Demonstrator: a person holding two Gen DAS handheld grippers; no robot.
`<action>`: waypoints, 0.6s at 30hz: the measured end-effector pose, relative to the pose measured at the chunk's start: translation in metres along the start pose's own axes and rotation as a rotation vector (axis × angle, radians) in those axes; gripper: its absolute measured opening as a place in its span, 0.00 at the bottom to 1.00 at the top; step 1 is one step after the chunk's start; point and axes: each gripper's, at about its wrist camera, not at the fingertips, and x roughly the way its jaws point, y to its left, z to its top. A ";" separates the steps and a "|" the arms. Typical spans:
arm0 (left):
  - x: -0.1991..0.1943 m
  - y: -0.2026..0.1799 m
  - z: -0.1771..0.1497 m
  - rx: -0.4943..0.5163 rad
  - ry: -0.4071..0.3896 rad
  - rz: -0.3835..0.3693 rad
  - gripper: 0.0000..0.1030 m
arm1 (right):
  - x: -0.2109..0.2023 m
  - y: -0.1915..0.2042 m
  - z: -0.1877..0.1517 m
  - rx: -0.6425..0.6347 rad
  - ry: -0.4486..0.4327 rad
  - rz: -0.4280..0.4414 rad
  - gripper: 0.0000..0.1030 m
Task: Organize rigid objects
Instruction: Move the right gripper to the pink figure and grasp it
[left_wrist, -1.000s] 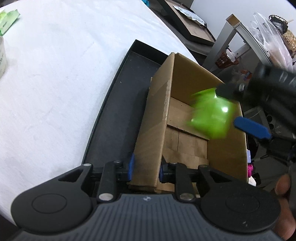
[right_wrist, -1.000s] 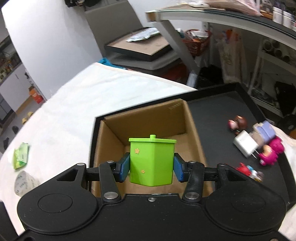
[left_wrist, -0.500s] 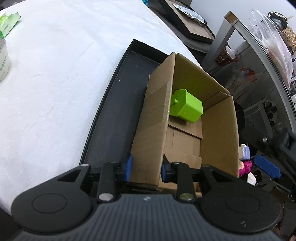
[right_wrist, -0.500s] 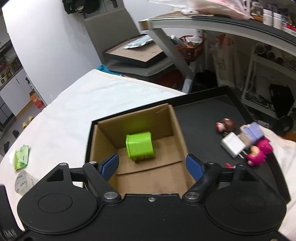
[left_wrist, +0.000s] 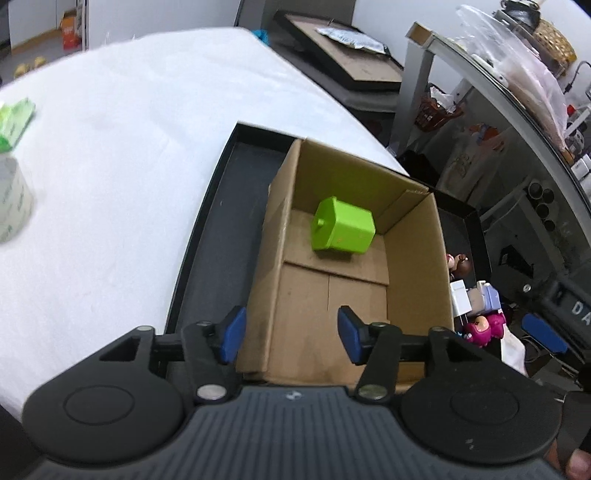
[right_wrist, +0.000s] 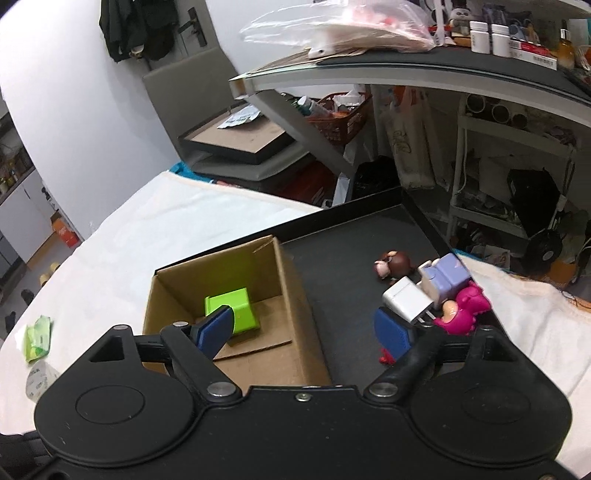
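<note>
Right wrist view, left to right: green lidded bin (right_wrist: 232, 309) on its side in the cardboard box (right_wrist: 295, 302), then the right gripper (right_wrist: 306, 328), jaws opening on nothing, then the toy cluster (right_wrist: 436, 295) at two o'clock, nearest this hand.

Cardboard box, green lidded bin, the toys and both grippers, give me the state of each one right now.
Brown cardboard box: open-topped, standing in black tray.
Green plastic lidded bin: tipped on its side inside the box.
Small toys: clustered on the tray, outside the box.
Left gripper: jaws opening, nothing gripped.
Right gripper: jaws opening, empty.
</note>
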 end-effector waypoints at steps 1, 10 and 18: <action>-0.001 -0.004 0.001 0.013 -0.007 0.010 0.57 | 0.001 -0.003 0.000 0.002 -0.004 -0.004 0.81; 0.009 -0.031 0.005 0.066 0.003 0.095 0.65 | 0.015 -0.042 -0.005 0.096 -0.022 -0.021 0.81; 0.017 -0.040 0.008 0.033 0.010 0.173 0.66 | 0.026 -0.067 -0.014 0.243 0.001 -0.010 0.81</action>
